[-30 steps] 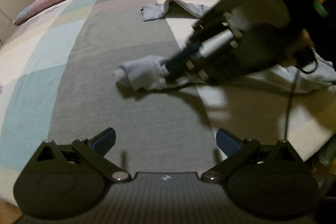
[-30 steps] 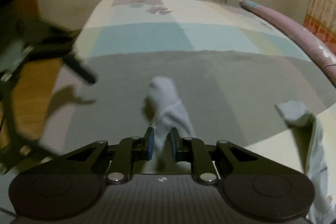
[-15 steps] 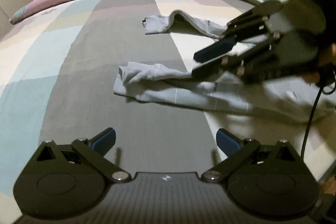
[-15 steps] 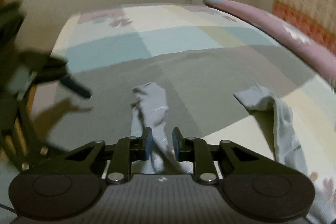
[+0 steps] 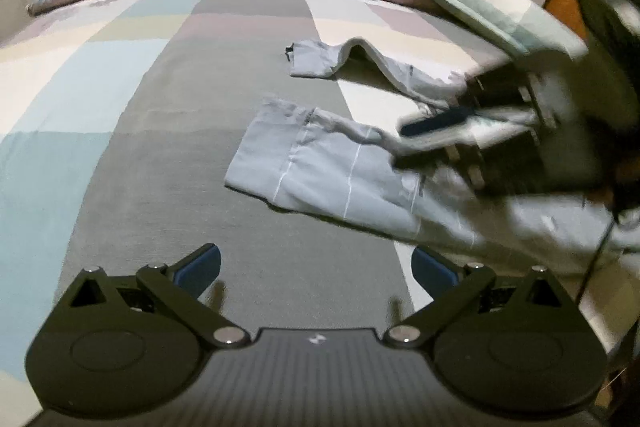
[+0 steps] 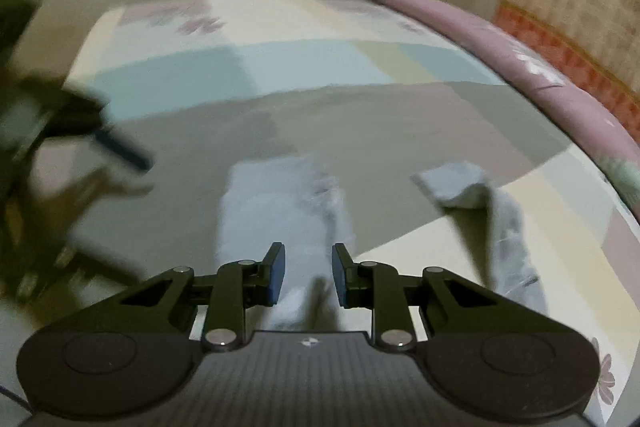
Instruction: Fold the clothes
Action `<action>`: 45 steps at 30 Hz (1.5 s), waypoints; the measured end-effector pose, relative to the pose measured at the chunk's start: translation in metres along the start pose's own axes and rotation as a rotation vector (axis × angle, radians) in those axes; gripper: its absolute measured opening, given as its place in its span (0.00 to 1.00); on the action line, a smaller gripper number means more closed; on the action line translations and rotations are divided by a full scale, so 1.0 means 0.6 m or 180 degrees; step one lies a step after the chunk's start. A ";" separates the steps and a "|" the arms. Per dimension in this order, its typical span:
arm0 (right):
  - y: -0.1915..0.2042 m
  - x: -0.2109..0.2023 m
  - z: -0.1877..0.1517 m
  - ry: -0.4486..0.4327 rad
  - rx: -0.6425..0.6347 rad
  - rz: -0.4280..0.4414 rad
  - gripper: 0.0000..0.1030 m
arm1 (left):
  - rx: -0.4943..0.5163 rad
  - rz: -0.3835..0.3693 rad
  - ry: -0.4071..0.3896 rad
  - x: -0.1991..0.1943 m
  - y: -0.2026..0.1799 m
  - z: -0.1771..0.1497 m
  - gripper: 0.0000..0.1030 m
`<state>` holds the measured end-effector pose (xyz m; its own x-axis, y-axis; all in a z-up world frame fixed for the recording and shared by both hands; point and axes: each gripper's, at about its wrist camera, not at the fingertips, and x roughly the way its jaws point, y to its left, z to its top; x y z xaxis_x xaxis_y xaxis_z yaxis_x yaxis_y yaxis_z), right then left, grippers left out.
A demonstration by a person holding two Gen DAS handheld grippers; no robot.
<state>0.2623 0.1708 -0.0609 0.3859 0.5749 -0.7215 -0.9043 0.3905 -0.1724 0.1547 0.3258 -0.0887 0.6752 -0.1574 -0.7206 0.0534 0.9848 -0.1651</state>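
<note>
Garment (image 5: 332,171) lies spread mid-bed (image 5: 132,155); both the left gripper (image 5: 316,267) and the right gripper (image 6: 307,273) are released, empty; next, grip the near hem.

Both wrist views angled down, close over bed (image 5: 180,147); facing crosswise, sharing grey garment (image 5: 328,179).

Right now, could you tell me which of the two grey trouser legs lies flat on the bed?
The nearer trouser leg, spread flat beneath the right gripper; the farther leg humps up in an arch.
</note>
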 end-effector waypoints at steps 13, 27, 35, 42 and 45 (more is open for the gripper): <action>0.004 -0.120 -0.131 0.0157 0.0772 -0.0014 0.34 | -0.1820 -0.1091 -0.0187 0.101 0.115 0.025 0.74; -0.011 -0.209 -0.230 0.0126 0.1503 -0.0085 0.38 | -0.1811 -0.0811 -0.0432 0.128 0.091 0.045 0.70; -0.023 -0.288 -0.322 0.0236 0.1806 -0.0354 0.38 | -0.1298 0.0227 -0.0188 0.079 0.038 0.050 0.07; -0.027 -0.347 -0.393 0.0409 0.1849 -0.0695 0.38 | -0.1260 0.0402 -0.0340 -0.022 0.020 0.031 0.07; -0.023 -0.362 -0.416 0.0529 0.1668 -0.0804 0.38 | -0.1298 0.0514 -0.0333 -0.054 0.018 0.021 0.07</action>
<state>0.1452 -0.1389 -0.0691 0.5050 0.3147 -0.8037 -0.5617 0.8268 -0.0291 0.1425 0.3426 -0.0588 0.7230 0.0248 -0.6904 -0.3389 0.8836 -0.3232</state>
